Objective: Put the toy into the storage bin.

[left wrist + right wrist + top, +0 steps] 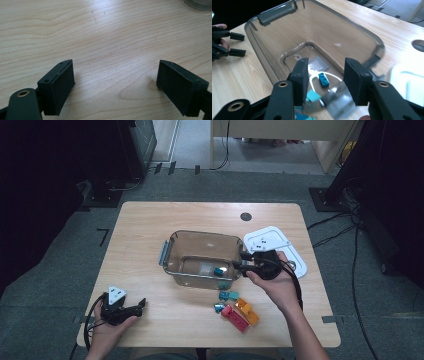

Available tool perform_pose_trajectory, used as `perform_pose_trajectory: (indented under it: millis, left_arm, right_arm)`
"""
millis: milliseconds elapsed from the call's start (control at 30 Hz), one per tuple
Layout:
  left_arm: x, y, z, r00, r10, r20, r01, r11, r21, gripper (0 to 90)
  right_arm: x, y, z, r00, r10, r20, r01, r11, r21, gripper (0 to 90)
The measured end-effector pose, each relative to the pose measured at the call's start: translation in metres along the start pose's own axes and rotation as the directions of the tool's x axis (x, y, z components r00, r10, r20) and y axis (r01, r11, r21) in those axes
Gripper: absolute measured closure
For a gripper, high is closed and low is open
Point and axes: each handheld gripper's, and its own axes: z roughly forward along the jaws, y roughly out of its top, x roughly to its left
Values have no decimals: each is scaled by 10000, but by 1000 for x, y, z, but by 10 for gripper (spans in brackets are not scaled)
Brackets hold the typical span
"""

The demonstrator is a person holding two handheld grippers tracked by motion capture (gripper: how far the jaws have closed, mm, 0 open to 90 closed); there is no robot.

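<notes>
A small teal brick (323, 80) lies on the floor of the clear bin (265, 67), seemingly just dropped there. Above it at the bin's rim, the right gripper (325, 80) has its fingers partly open and empty. More bricks (237, 310) wait on the desk (150, 220) nearby. The left gripper (142, 305) rests idle, fingers wide apart and empty.

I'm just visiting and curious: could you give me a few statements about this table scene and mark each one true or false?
1. A teal brick lies inside the clear bin. True.
2. The white lid covers the bin. False: it lies on the table beside it.
3. The left hand-held gripper holds a brick. False: its jaws are open and empty.
4. More bricks lie on the table outside the bin. True.
5. The right hand-held gripper is at the bin. True.
</notes>
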Motion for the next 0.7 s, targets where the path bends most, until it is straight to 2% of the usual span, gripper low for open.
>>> perform_pose_trajectory:
  millis: [400, 700]
  left_arm:
    - [0, 0, 0, 10000, -7, 8, 7, 10000, 16, 146]
    - [0, 0, 0, 10000, -1, 8, 1, 10000, 22, 145]
  right_arm:
    - [-4, -37, -27, 9984, 456, 339, -445, 9984, -340, 481]
    - [-3, -70, -27, 9965, 763, 340, -758, 9970, -145, 476]
